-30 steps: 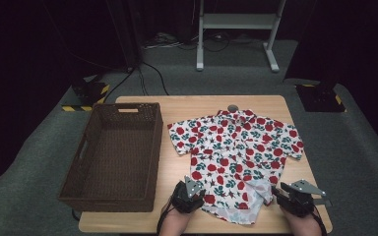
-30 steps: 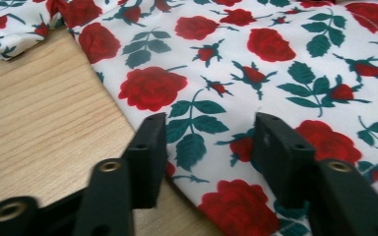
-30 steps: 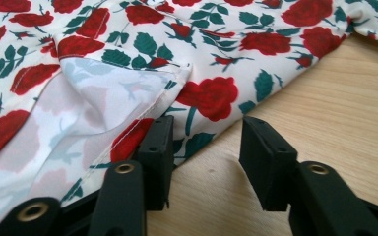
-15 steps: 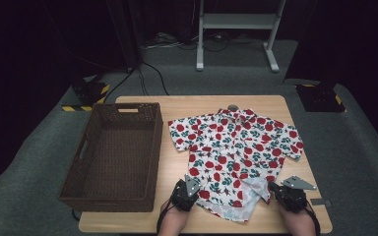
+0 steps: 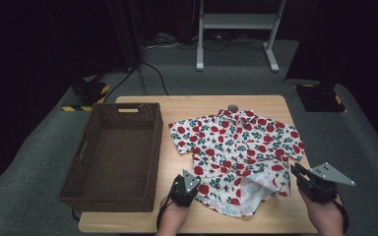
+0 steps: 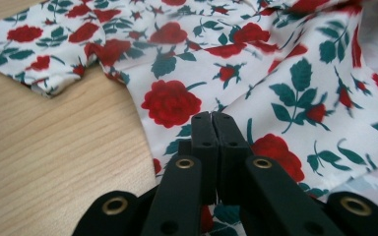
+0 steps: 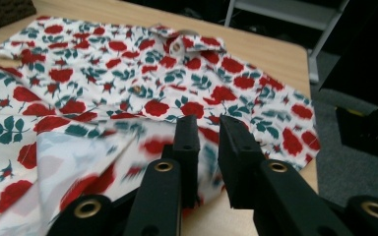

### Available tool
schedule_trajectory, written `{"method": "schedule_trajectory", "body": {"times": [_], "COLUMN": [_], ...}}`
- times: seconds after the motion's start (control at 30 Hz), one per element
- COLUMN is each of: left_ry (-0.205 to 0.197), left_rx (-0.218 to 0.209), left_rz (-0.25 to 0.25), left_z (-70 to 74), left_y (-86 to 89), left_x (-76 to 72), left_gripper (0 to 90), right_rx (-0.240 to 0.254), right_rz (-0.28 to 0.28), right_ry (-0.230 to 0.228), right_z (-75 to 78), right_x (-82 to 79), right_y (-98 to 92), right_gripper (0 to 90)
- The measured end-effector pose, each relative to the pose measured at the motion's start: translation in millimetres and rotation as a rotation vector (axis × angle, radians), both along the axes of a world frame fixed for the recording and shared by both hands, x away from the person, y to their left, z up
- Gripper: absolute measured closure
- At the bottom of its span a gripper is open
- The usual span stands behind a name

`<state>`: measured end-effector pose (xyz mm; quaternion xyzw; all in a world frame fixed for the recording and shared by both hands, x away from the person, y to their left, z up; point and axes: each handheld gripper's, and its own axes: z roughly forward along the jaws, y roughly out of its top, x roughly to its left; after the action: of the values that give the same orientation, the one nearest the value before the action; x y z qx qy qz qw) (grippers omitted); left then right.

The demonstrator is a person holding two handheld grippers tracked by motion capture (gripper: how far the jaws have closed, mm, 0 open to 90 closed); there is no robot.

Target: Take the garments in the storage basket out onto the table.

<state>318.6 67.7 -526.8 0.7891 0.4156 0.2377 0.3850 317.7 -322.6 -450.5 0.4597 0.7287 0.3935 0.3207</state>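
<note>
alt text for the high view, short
A rose-print shirt lies flat on a wooden table, its near right hem corner lifted and folded back, pale inside showing. The left gripper is shut on the near left hem; the right gripper hangs raised by the lifted corner. An empty brown wicker basket sits left of the shirt.

No writing, label, brand or number can be read on anything in these views.
</note>
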Motion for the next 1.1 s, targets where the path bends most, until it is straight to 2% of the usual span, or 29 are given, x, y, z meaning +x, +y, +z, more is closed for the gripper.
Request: {"method": "schedule_trajectory", "body": {"times": [0.17,0.3,0.4,0.6,0.7,0.8,0.9,0.97,1.0,1.1], "left_ry": [0.014,0.025,0.032,0.013,0.009,0.007,0.005,0.004,0.003,0.003], "left_rx": [0.016,0.031,0.041,0.063,0.068,0.071,0.072,0.073,0.075,0.075], "left_rz": [0.016,0.014,0.011,0.014,0.013,0.013,0.013,0.014,0.013,0.013], "left_z": [-6.6,-11.4,-15.0,-15.6,-15.6,-15.6,-15.7,-15.8,-15.7,-15.8], "left_y": [5.4,6.7,6.7,5.4,4.8,4.5,4.3,4.1,4.1,4.0], "left_x": [-0.8,-3.3,-4.8,-5.8,-5.9,-6.2,-6.3,-6.3,-6.4,-6.4], "left_gripper": [81.5,74.4,69.6,64.7,64.2,64.2,64.3,64.3,64.7,64.8], "right_rx": [0.0,0.002,0.021,0.025,0.037,0.087,0.084,0.065,0.054,0.031], "right_rz": [-0.026,-0.049,-0.082,-0.13,-0.098,-0.057,-0.025,-0.002,0.007,0.031], "right_ry": [0.11,0.151,0.167,0.181,0.197,0.202,0.211,0.231,0.224,0.233], "right_z": [-39.4,-62.2,-73.7,-80.3,-82.5,-81.1,-83.0,-87.8,-89.3,-87.5], "right_x": [-3.3,-8.9,-12.7,-13.4,-13.3,-14.9,-16.9,-17.1,-17.5,-18.3], "right_y": [-7.4,-14.3,-22.7,-36.9,-31.5,-19.0,-5.9,-0.8,0.7,2.3], "right_gripper": [73.8,69.7,68.5,68.8,66.8,61.6,58.8,62.2,66.8,88.9]}}
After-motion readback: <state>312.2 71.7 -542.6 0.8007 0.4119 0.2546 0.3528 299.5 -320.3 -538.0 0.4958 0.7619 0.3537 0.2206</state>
